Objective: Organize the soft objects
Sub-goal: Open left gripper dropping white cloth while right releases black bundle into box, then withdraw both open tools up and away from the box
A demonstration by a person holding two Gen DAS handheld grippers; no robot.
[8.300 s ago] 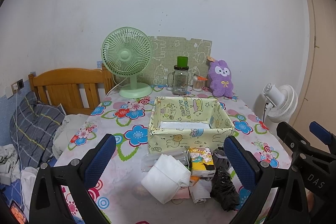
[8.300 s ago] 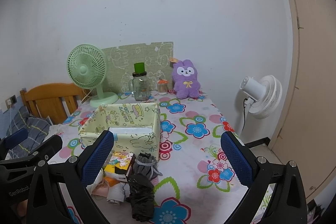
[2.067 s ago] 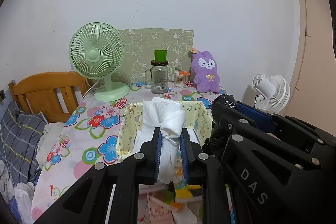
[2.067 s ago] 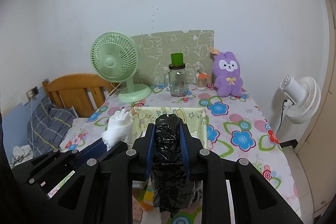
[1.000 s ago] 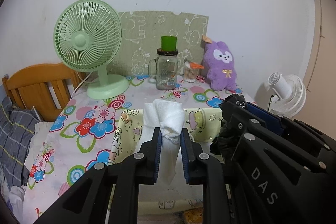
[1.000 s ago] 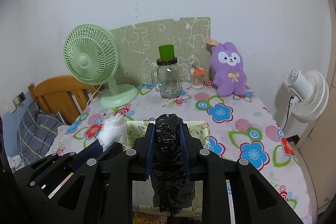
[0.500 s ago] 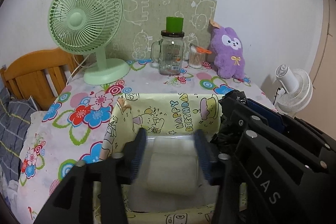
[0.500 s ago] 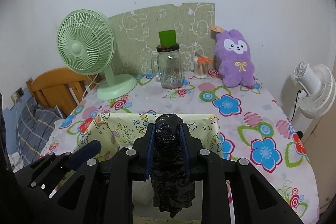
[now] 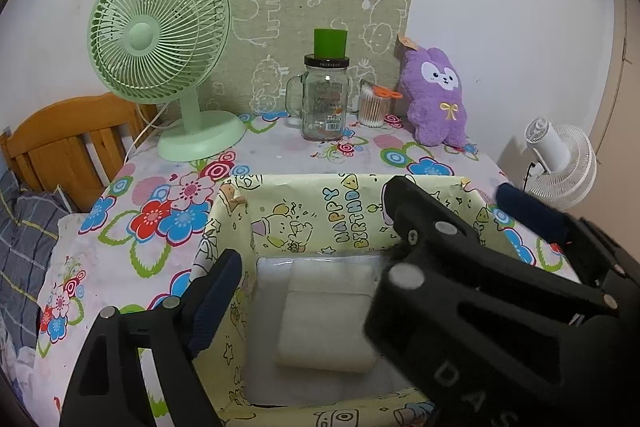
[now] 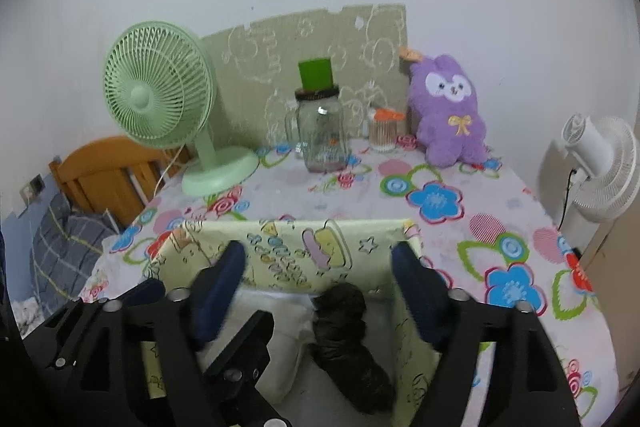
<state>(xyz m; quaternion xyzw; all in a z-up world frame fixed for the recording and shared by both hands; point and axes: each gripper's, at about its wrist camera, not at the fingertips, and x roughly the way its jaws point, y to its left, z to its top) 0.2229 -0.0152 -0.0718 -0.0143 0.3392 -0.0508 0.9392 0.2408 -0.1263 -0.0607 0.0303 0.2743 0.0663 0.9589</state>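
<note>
In right view only: black bundle (image 10: pixel 352 339).

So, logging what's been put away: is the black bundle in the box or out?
In. The black bundle lies on the box floor beside the white cloth, right jaws open above it.

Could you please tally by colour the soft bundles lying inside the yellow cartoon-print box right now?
White bundle: 1
Black bundle: 1
Total in the yellow box: 2
Both the left gripper and the right gripper are open above the box, holding nothing.
</note>
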